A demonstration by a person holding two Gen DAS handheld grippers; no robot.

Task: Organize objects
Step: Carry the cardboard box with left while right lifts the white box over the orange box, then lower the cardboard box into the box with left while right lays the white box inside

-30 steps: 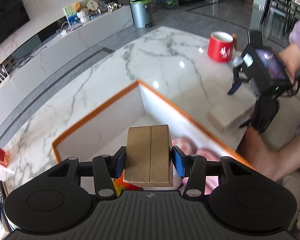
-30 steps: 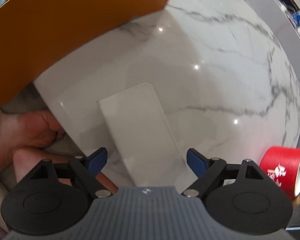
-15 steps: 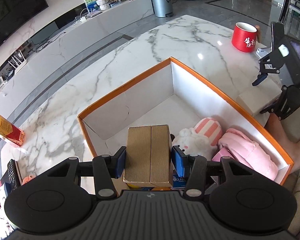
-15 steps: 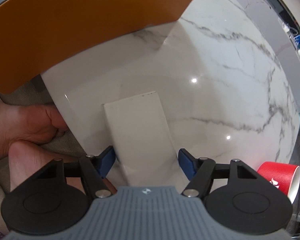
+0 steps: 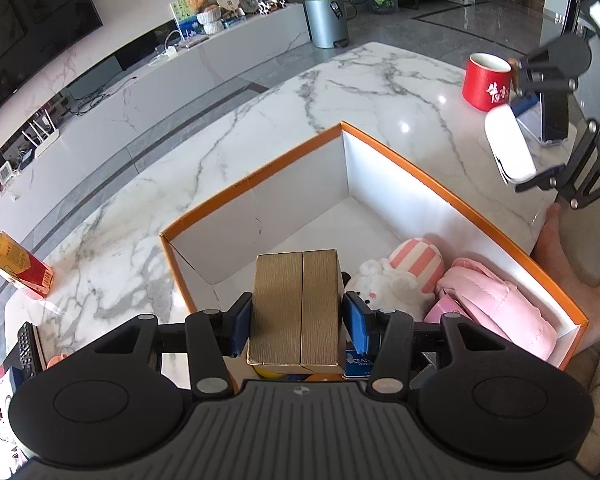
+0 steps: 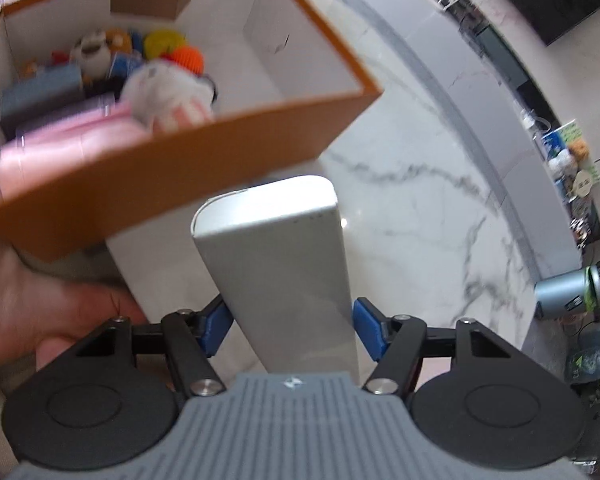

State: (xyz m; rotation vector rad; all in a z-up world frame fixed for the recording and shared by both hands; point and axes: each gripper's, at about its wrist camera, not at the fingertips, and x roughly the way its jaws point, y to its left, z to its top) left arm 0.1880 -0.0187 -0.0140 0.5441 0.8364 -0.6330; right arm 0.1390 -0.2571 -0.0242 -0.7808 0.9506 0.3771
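Both hands loaded at once over one orange box (image 5: 452, 196), sitting at the near edge of the marble surface (image 5: 260, 128). Left gripper (image 5: 298, 320) clenched on the brown cardboard box (image 5: 296, 308), hanging above the near left part of the orange box. Right gripper (image 6: 290, 322) grasping the white slab (image 6: 280, 264) low down, most of its length sticking out past the blue pads.

Risks from here: a long overhang, so the slab could pivot or slide out on a quick swing. Orange box's near wall right in the path, and clipping it could shove the box toward the edge. Inside, the white and pink plush toys (image 5: 400, 276) crowd the right side, so the slab may land tilted on soft stuff. Two grippers heading for one opening could also knock together.

Against a second ago: slab lay flat on the surface by the right edge with the right jaws wide around it; jaws have just been closing, now gripping it, lifted clear. Left grip unchanged, with more of the orange box interior showing.
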